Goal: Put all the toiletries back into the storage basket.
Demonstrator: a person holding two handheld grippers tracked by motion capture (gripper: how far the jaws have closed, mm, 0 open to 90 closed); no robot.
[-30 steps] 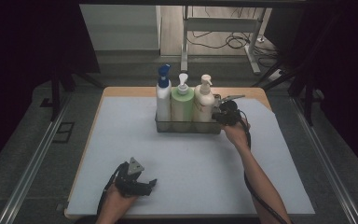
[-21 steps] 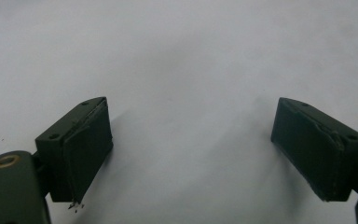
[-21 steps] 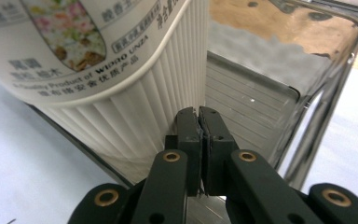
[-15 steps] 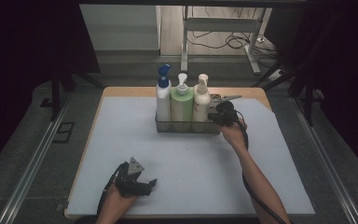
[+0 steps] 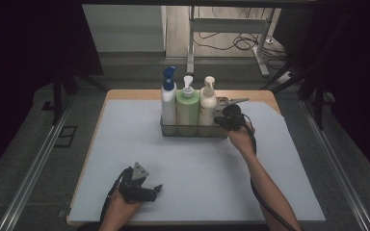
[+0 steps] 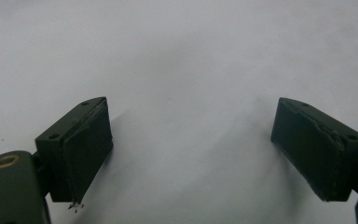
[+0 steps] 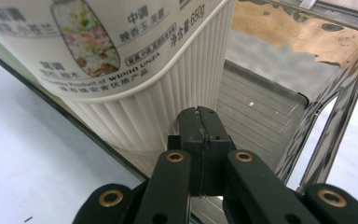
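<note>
A wire rack (image 5: 192,131) at the table's far middle holds three pump bottles: a white one with a blue cap (image 5: 168,98), a green one (image 5: 188,108) and a cream one (image 5: 207,106). My right gripper (image 5: 220,119) is at the rack's right end, low beside the cream bottle. In the right gripper view its jaws (image 7: 199,116) are pressed together with nothing seen between them, their tips at the ribbed base of the cream bottle (image 7: 121,56), inside the rack's frame (image 7: 349,93). My left gripper (image 5: 156,190) rests near the front left edge, open over the bare mat (image 6: 191,149).
A pale blue mat (image 5: 125,144) covers the wooden table (image 5: 125,94). The rack has an unfilled space (image 7: 261,112) to the right of the cream bottle. Metal rails run along both sides of the table, with cables on the floor beyond.
My right gripper has edged slightly left and toward the cream bottle's base. The left gripper has stayed where it was.
</note>
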